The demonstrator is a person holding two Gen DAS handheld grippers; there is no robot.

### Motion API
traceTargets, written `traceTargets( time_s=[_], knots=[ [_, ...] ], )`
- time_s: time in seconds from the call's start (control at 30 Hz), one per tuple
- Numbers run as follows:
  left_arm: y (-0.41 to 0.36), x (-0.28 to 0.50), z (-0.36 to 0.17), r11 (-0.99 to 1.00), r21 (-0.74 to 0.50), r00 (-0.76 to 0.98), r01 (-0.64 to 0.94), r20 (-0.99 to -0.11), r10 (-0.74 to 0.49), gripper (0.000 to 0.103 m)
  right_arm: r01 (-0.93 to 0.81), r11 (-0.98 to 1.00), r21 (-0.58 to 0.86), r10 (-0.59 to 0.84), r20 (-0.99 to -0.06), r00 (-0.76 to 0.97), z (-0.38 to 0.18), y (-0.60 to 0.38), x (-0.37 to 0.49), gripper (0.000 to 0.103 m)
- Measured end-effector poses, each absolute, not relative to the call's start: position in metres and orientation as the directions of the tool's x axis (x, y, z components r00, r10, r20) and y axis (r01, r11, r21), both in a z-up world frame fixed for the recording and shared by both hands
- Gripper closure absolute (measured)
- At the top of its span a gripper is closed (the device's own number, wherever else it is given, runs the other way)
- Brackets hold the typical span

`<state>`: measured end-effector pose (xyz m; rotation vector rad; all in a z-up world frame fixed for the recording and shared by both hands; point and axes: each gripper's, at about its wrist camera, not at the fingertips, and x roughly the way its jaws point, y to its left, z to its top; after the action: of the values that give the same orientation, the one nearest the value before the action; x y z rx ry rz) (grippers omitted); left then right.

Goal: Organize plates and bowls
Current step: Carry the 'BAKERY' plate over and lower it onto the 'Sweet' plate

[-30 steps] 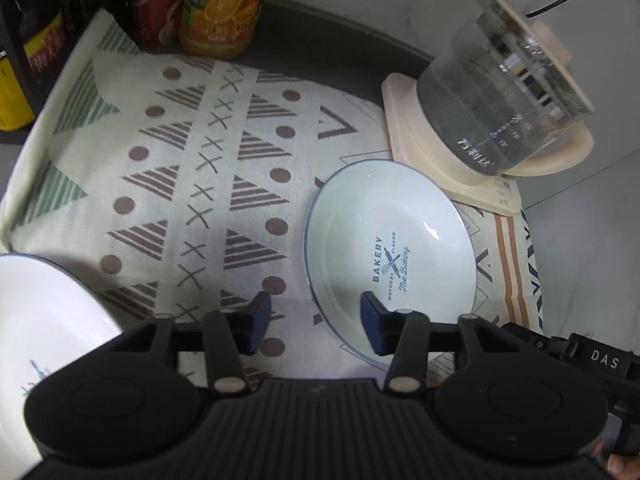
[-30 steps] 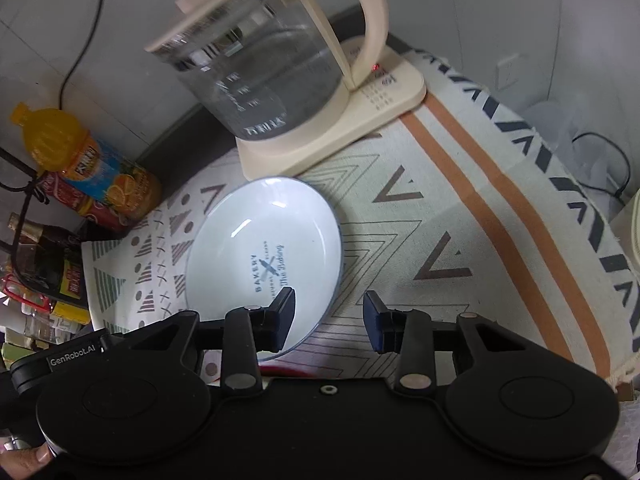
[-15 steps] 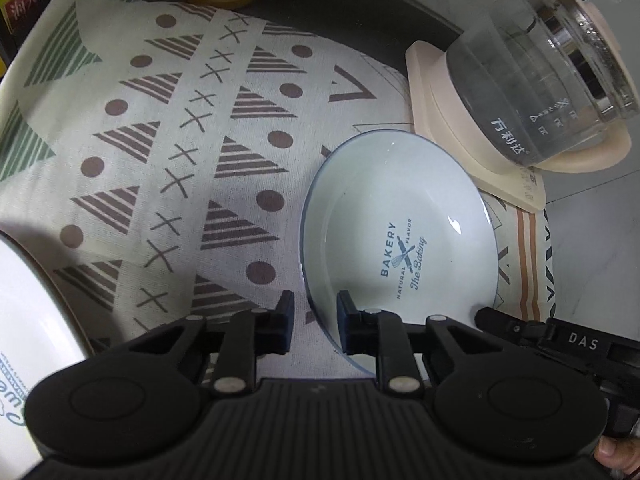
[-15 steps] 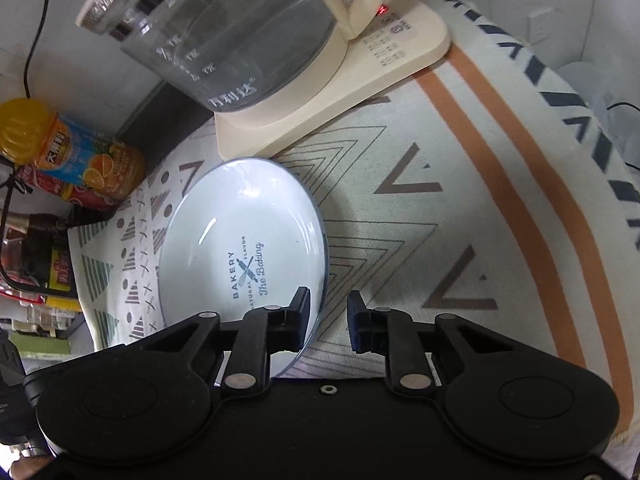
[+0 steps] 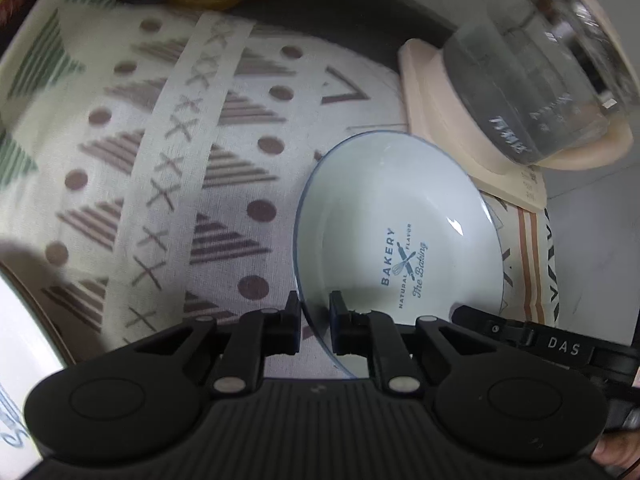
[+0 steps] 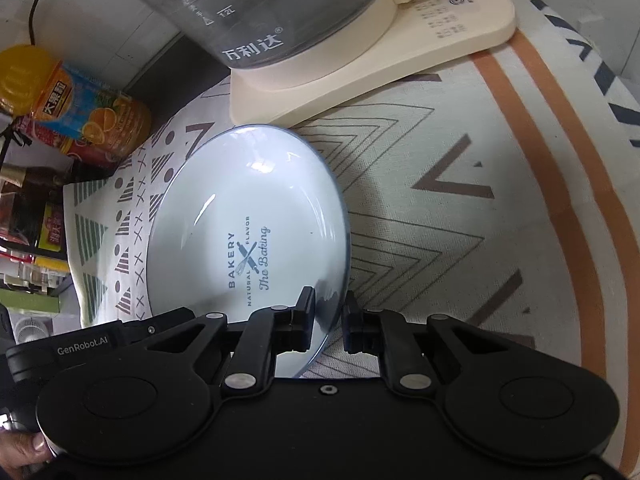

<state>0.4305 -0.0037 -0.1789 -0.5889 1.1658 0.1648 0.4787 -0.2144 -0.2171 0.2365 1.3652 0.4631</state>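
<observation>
A pale blue plate (image 5: pixel 396 216) printed "BAKERY The Baking" lies on the patterned cloth; it also shows in the right wrist view (image 6: pixel 244 216). My left gripper (image 5: pixel 314 326) straddles its near left rim, jaws narrowed onto the edge. My right gripper (image 6: pixel 328 322) straddles its near right rim, jaws closed around the edge. A second white dish (image 5: pixel 16 360) sits at the far left of the left wrist view, partly cut off.
A glass kettle (image 6: pixel 280 4) on a cream base (image 6: pixel 400 44) stands just behind the plate. An orange juice bottle (image 6: pixel 76 100) and other bottles stand at the back left. The patterned cloth (image 5: pixel 168 168) covers the counter.
Both grippers moved forward and down onto the plate's near rim, and their jaws closed from wide open to gripping the edge.
</observation>
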Motion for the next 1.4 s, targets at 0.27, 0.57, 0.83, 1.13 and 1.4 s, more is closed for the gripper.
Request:
traceTargets(
  time_s=[0.27,0.57,0.83,1.13,1.4],
  knots=[
    [-0.001,0.42,-0.146,0.87,-0.345,0.489,-0.353,-0.86,-0.143,0.091,-0.241,0.865,0.44,0.487,-0.852,0.193,-0.188,-0.217,0.472,0.091],
    [0.01,0.403,-0.122,0.859,-0.383,0.537,-0.34,-0.829,-0.156,0.091,-0.268,0.864,0.427,0.491,-0.832,0.257,-0.162,-0.208,0.455,0.091],
    [0.024,0.375,-0.104,0.848,-0.412,0.583,-0.334,-0.797,-0.158,0.092,-0.298,0.862,0.41,0.495,-0.805,0.327,-0.137,-0.2,0.432,0.091],
    [0.046,0.337,-0.087,0.831,-0.434,0.612,-0.348,-0.777,-0.149,0.092,-0.31,0.861,0.403,0.499,-0.783,0.371,-0.116,-0.18,0.398,0.091],
    [0.07,0.299,-0.08,0.814,-0.448,0.628,-0.37,-0.766,-0.136,0.092,-0.328,0.856,0.4,0.508,-0.769,0.387,-0.11,-0.157,0.364,0.091]
  ],
)
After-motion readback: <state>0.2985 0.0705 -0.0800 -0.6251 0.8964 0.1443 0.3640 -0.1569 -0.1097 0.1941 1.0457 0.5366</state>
